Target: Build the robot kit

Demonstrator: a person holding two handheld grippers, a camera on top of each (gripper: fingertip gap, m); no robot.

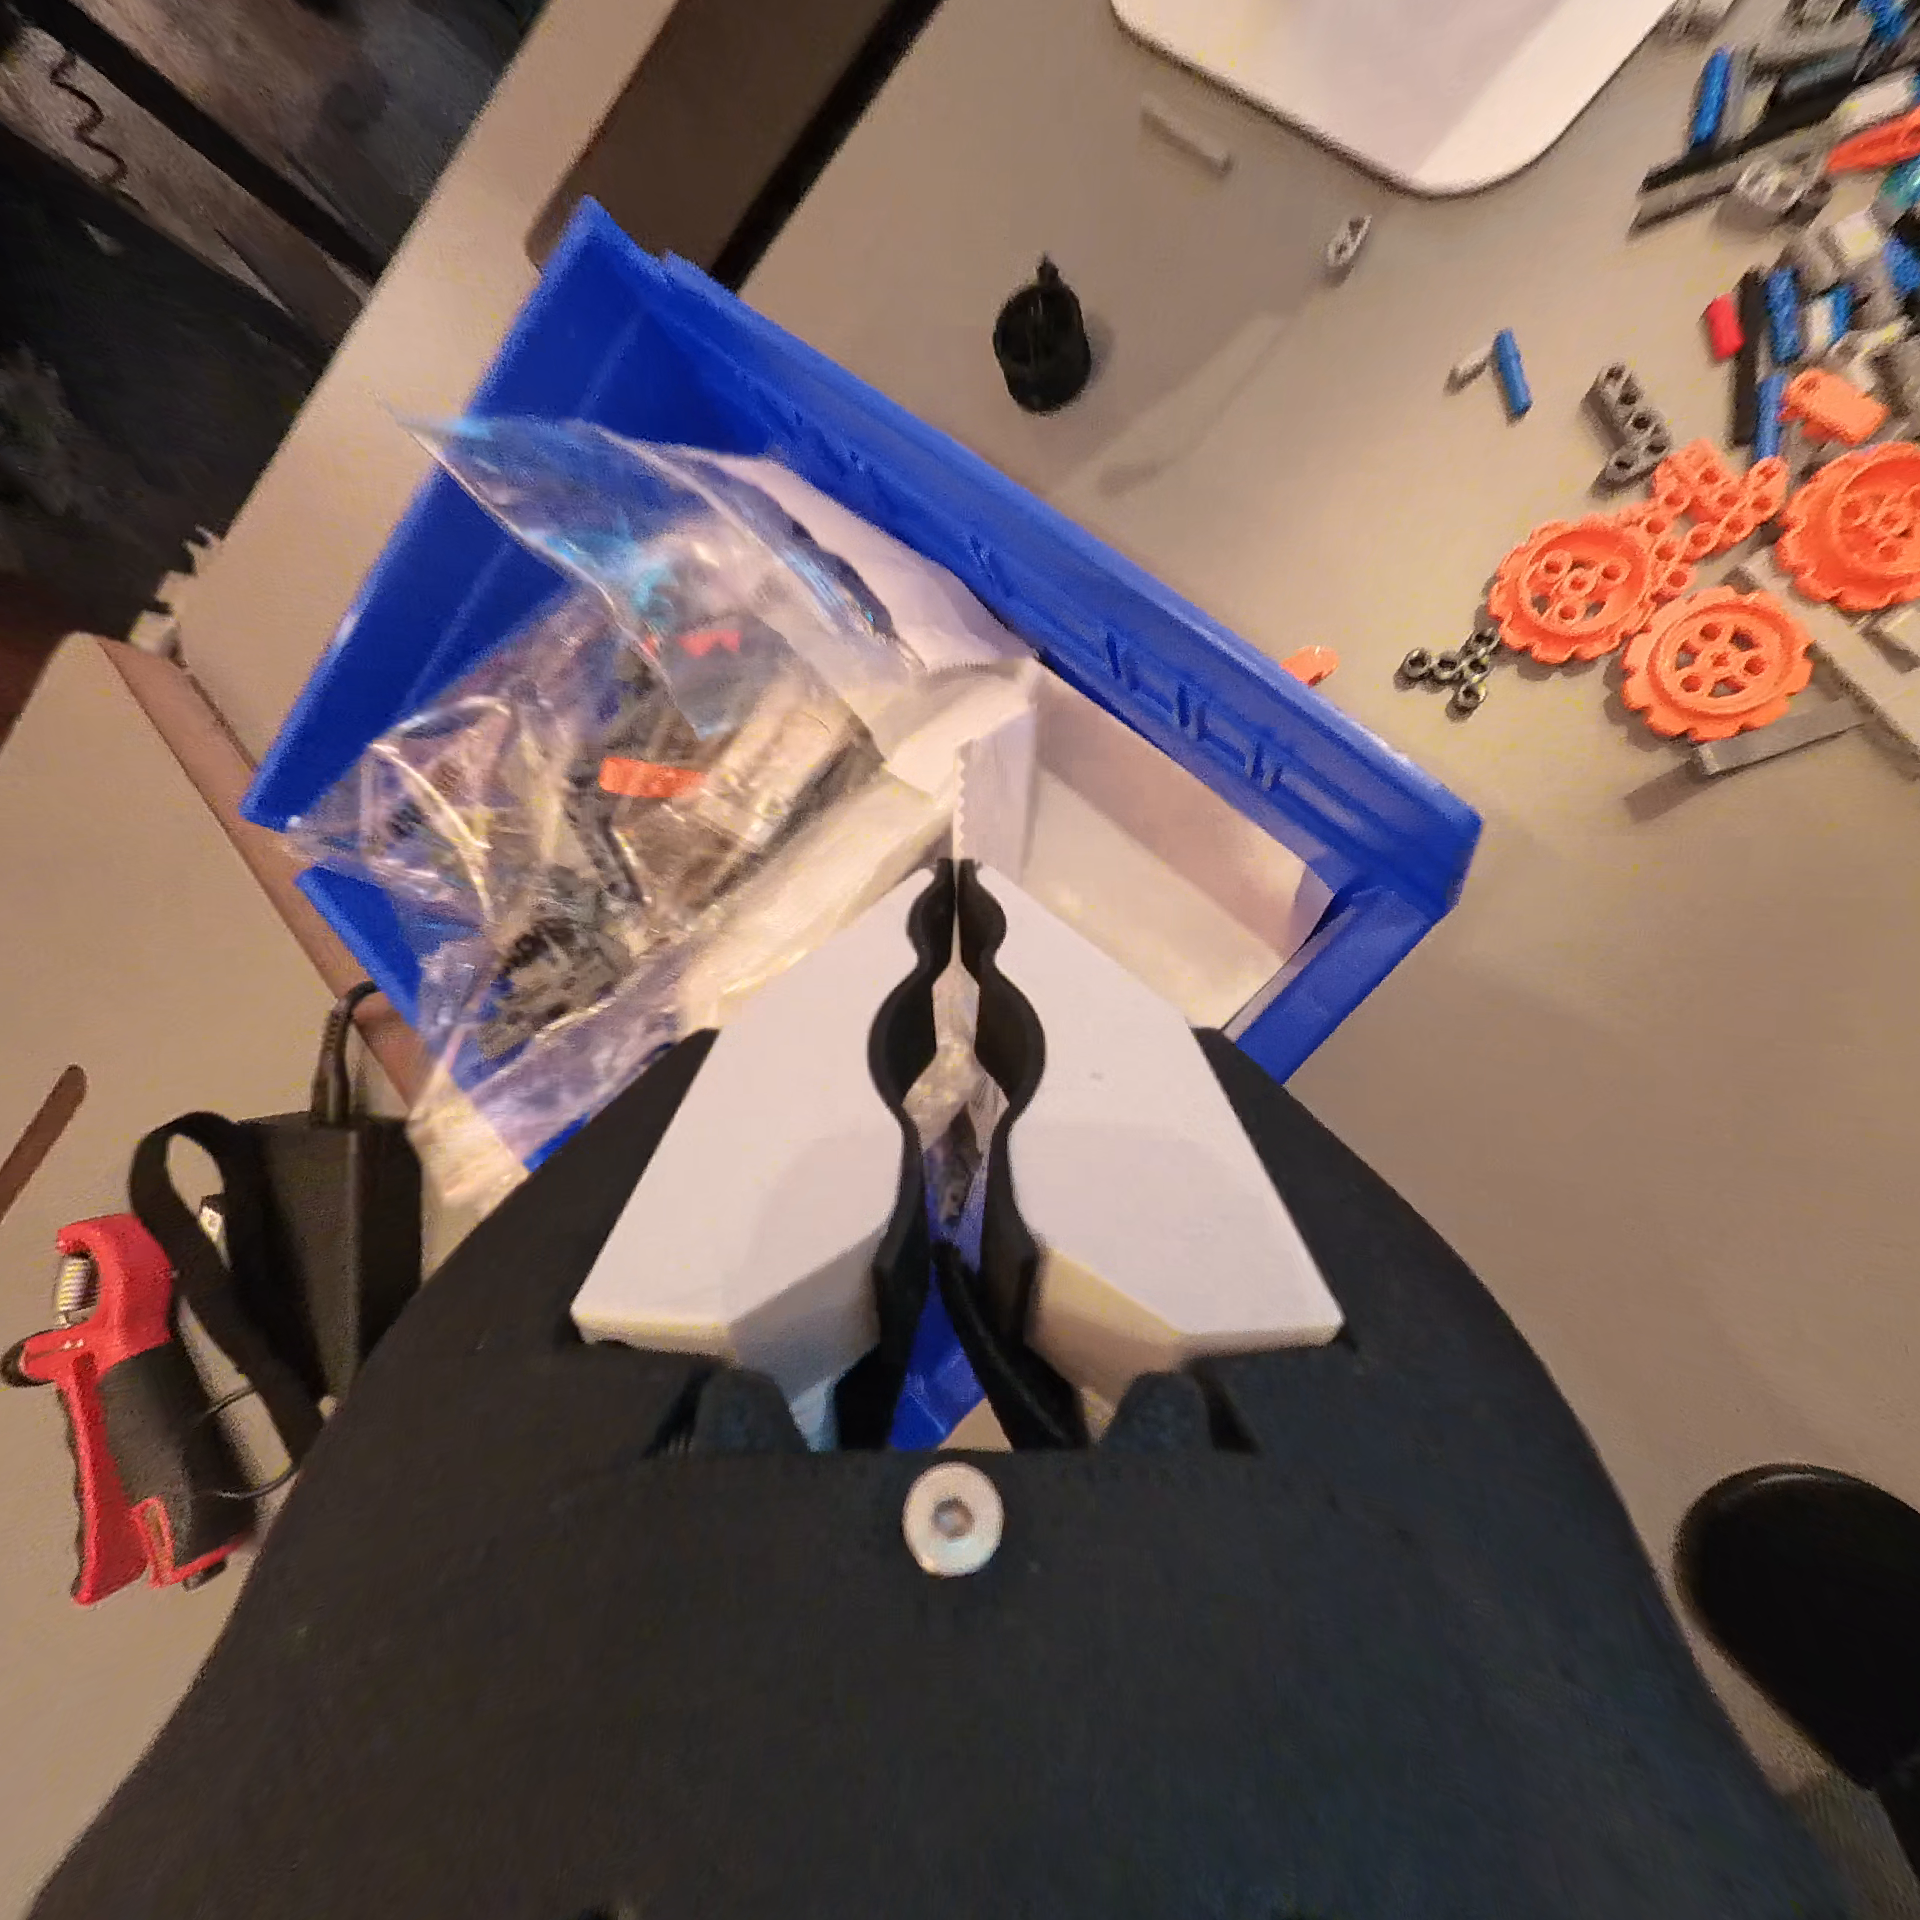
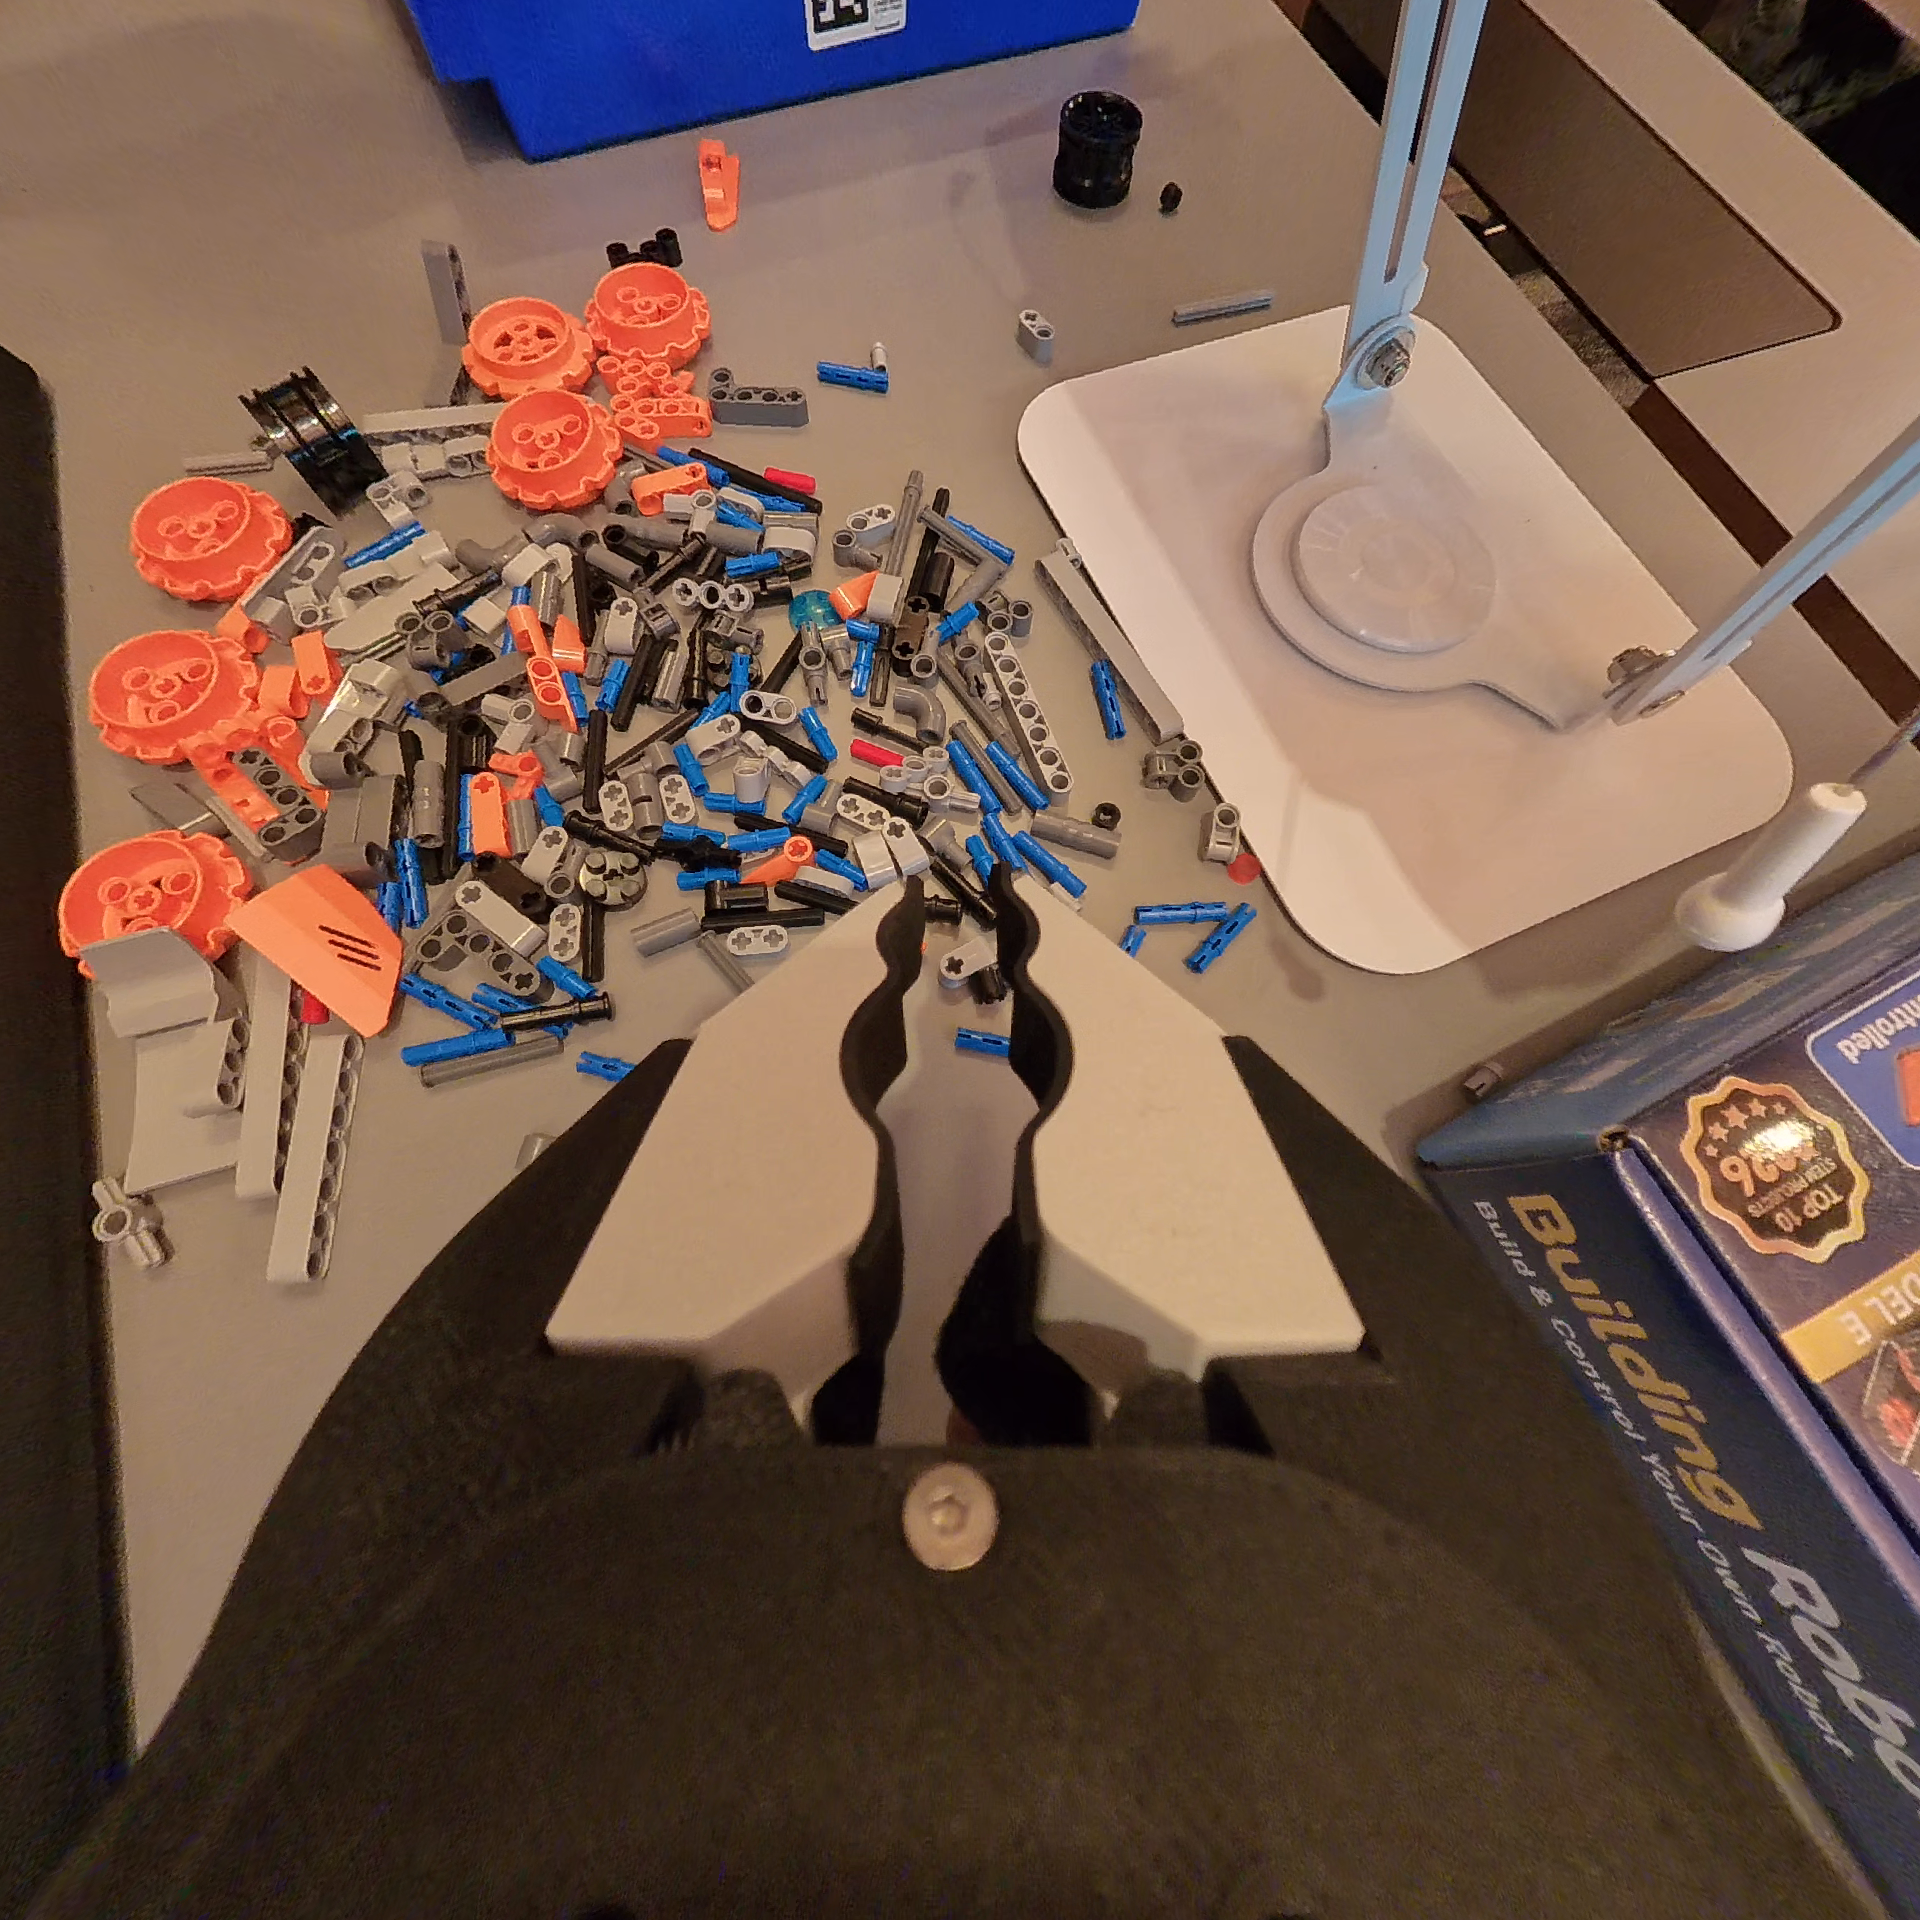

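While left gripper (image 1: 954,883) pinches one plastic bag (image 1: 582,748), right gripper (image 2: 956,904) parted

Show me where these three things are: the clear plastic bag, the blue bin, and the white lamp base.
clear plastic bag (image 1: 582,790), left wrist view, on its crinkled middle.
blue bin (image 1: 1039,582), left wrist view, on its long far rim.
white lamp base (image 2: 1455,831), right wrist view, on the bare flat plate.

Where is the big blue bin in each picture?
Left wrist view: the blue bin fills the middle, just beyond the left gripper, which pinches a clear plastic bag over it.
Right wrist view: only the bin's edge shows, at the top, left of centre.
Shared landmark: the black wheel hub beside the bin.
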